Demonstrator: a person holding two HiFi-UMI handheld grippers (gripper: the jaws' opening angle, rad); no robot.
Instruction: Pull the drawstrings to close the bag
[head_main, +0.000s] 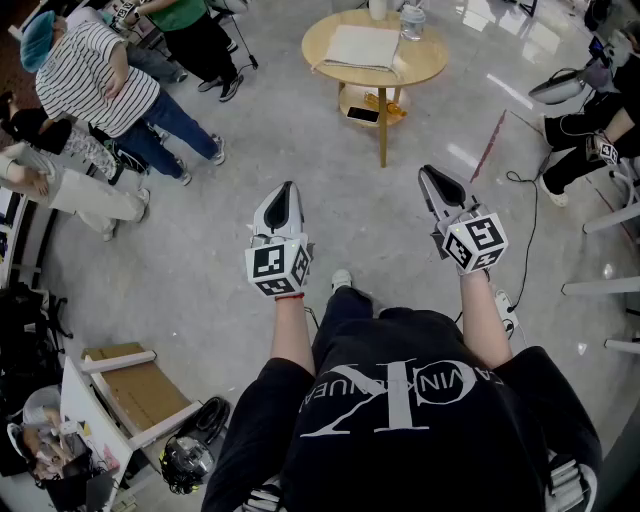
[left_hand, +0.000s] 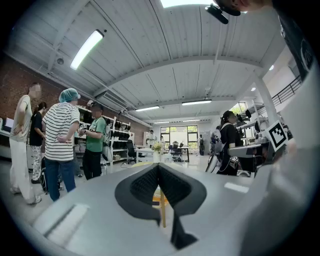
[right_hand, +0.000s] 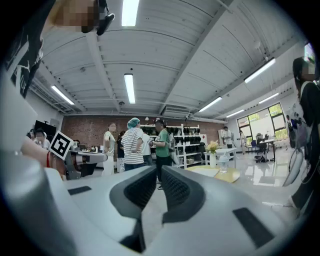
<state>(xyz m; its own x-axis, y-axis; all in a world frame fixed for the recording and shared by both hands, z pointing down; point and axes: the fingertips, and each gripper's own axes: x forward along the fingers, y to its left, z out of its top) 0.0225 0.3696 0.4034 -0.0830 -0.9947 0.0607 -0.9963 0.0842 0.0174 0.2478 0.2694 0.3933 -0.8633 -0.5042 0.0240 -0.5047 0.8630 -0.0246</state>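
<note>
A flat beige drawstring bag (head_main: 360, 47) lies on a round wooden table (head_main: 425, 68) a few steps ahead of me. Both grippers hang in the air over the floor, well short of the table and pointing toward it. My left gripper (head_main: 290, 186) (left_hand: 158, 166) is shut with its pads pressed together and nothing between them. My right gripper (head_main: 428, 170) (right_hand: 159, 169) shows a narrow gap between its pads, and the gap is empty. In the right gripper view the table's yellow top (right_hand: 215, 171) shows to the right of the jaws.
A group of people (head_main: 90, 80) stands at the far left, and another person (head_main: 600, 120) sits at the right. A clear bottle (head_main: 413, 20) stands on the table, which has a lower shelf (head_main: 365, 110). A cable (head_main: 525, 230) runs across the floor. A cardboard box (head_main: 140, 390) sits at lower left.
</note>
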